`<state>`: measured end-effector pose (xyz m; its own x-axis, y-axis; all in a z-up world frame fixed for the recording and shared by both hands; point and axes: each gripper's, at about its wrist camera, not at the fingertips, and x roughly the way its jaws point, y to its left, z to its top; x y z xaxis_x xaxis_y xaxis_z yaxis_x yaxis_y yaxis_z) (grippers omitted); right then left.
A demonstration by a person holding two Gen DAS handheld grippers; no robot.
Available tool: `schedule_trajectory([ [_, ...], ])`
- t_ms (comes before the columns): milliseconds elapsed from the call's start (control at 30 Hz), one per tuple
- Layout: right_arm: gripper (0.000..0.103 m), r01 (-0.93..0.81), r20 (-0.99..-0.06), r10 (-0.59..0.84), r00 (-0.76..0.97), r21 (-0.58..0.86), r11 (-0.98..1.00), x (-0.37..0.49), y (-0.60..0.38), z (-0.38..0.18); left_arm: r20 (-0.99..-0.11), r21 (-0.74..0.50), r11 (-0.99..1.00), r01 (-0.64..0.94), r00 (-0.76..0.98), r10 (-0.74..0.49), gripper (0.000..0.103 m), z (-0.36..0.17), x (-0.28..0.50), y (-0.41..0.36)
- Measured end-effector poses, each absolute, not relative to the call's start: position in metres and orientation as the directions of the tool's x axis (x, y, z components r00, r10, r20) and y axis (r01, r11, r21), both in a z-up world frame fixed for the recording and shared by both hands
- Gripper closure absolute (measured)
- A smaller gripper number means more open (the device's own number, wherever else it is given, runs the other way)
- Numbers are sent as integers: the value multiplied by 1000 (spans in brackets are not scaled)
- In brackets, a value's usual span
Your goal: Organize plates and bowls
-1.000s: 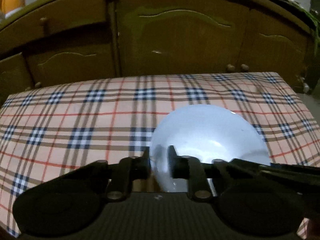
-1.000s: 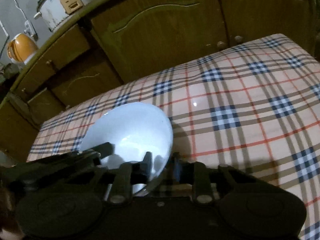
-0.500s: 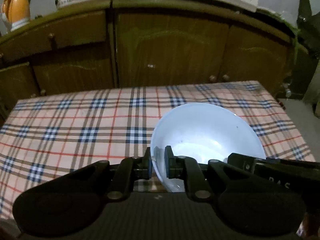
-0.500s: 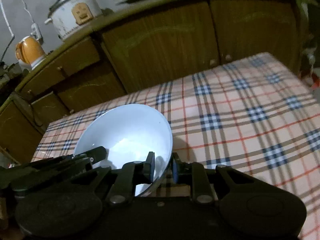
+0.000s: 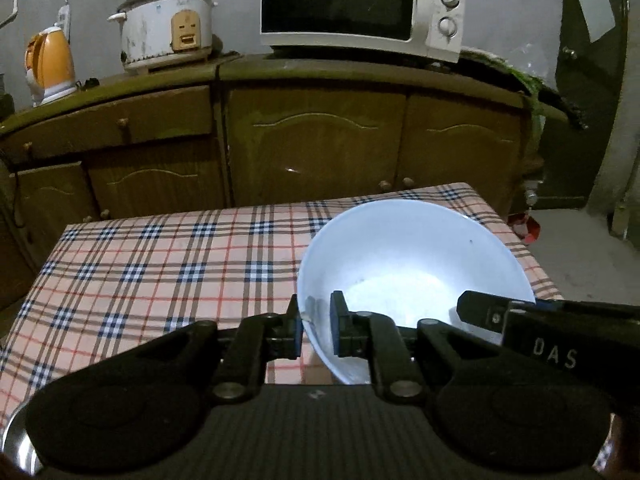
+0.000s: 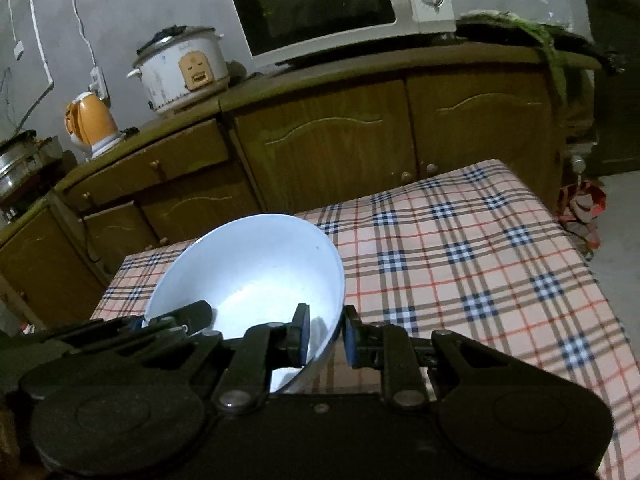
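Left wrist view shows my left gripper (image 5: pixel 316 330) and right gripper (image 6: pixel 326 334) each clamped on the white bowl's (image 5: pixel 412 268) rim, holding it above the table's (image 5: pixel 160 264) far right corner, so next I judge it needs a steady, level carry.

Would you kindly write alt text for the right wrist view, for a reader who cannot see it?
The right gripper pinches the rim of a tilted white bowl, while the left gripper holds the opposite rim, above a plaid tablecloth. Behind, wooden cabinets carry a microwave, a rice cooker and an orange kettle.
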<state>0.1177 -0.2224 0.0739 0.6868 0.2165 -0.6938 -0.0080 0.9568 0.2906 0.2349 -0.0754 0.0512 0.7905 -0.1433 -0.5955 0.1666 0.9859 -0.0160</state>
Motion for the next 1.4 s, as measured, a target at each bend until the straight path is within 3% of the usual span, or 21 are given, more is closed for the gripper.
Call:
schedule_trajectory([
  [467,79,18,-661,188,726,293,956,60,-228,91,-581,-16,982,186,798,-161,88,54,182,-81],
  [1400,79,70,-664,148,733,290,955,18,-244,74,-592,7,973,229,785,-181,88,34,148,-92],
])
